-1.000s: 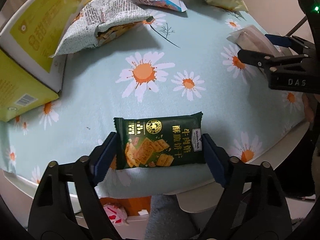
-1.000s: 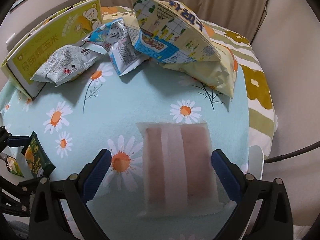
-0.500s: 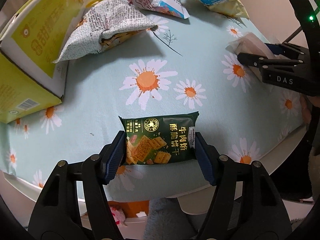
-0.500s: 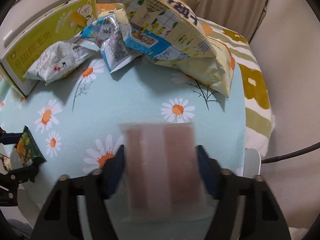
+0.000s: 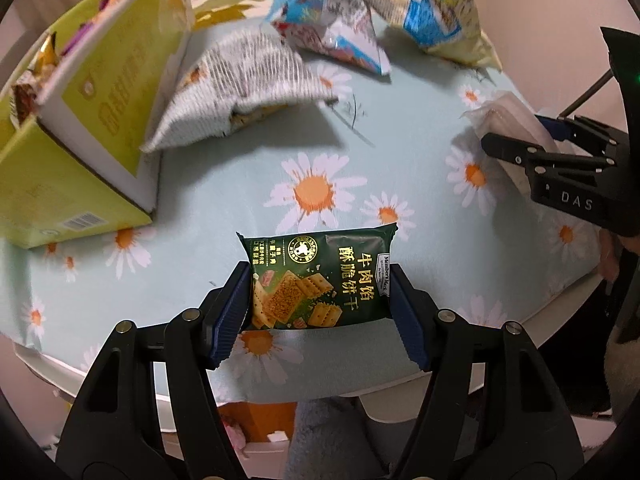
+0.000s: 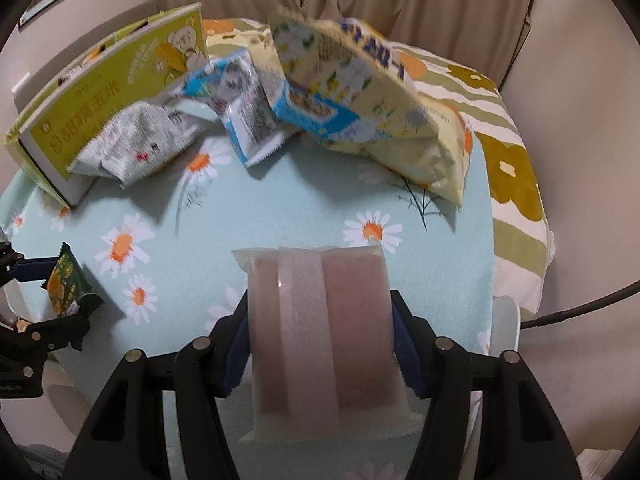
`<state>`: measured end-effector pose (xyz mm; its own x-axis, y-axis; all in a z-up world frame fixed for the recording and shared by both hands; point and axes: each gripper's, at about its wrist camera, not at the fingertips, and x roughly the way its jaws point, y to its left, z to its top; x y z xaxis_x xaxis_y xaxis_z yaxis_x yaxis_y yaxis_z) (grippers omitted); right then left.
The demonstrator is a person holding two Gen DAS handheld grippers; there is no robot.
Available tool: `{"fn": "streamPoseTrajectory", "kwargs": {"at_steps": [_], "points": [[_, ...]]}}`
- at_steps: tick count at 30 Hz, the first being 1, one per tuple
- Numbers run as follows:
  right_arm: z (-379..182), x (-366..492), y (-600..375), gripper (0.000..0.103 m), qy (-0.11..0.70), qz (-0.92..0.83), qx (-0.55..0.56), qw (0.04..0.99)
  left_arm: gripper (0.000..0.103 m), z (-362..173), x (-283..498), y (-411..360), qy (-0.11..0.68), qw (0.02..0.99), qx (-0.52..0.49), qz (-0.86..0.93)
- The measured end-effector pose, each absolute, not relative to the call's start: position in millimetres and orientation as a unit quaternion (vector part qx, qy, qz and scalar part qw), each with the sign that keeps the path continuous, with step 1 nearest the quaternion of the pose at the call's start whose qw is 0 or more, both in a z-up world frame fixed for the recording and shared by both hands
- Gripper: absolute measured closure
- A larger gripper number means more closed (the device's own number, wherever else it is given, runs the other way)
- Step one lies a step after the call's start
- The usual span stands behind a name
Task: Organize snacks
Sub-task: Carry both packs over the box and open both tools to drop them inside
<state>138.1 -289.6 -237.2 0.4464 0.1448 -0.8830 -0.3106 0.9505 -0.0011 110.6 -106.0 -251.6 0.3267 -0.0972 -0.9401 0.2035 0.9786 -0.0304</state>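
My left gripper [image 5: 320,312] is shut on a dark green cracker packet [image 5: 320,280] and holds it above the near edge of the round table with the daisy cloth [image 5: 224,184]. The packet also shows at the left of the right wrist view [image 6: 68,286]. My right gripper [image 6: 320,344] is shut on a clear packet of pinkish wafers [image 6: 316,328], lifted above the table's right part; it shows in the left wrist view [image 5: 508,120] too. A yellow-green cardboard box [image 5: 92,120] stands open at the far left.
A grey-white snack bag [image 5: 244,84] leans on the box. A blue-white bag [image 5: 332,28] and a large yellow-blue bag [image 6: 360,92] lie at the back. Curtains [image 6: 420,4] and a flowered cushion [image 6: 508,160] lie beyond the table.
Both grippers have closed on their packets and lifted them off the cloth. Both views have pulled up and back slightly.
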Motion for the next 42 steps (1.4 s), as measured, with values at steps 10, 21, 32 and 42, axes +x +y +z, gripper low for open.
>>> {"fn": "streamPoseTrajectory", "kwargs": {"at_steps": [10, 21, 32, 42], "points": [[-164, 131, -261, 0.046, 0.464, 0.171, -0.073, 0.866, 0.04, -169, 118, -90, 0.501, 0.861, 0.019, -0.083], [-87, 154, -169, 0.046, 0.414, 0.245, -0.057, 0.875, 0.04, -81, 152, -10, 0.425, 0.904, -0.007, -0.042], [-82, 205, -51, 0.046, 0.44, 0.261, 0.001, 0.859, 0.04, -89, 220, 115, 0.446, 0.894, 0.015, -0.022], [-108, 219, -6, 0.046, 0.477, 0.225, 0.025, 0.849, 0.009, -139, 246, 162, 0.493, 0.869, 0.027, -0.04]]}}
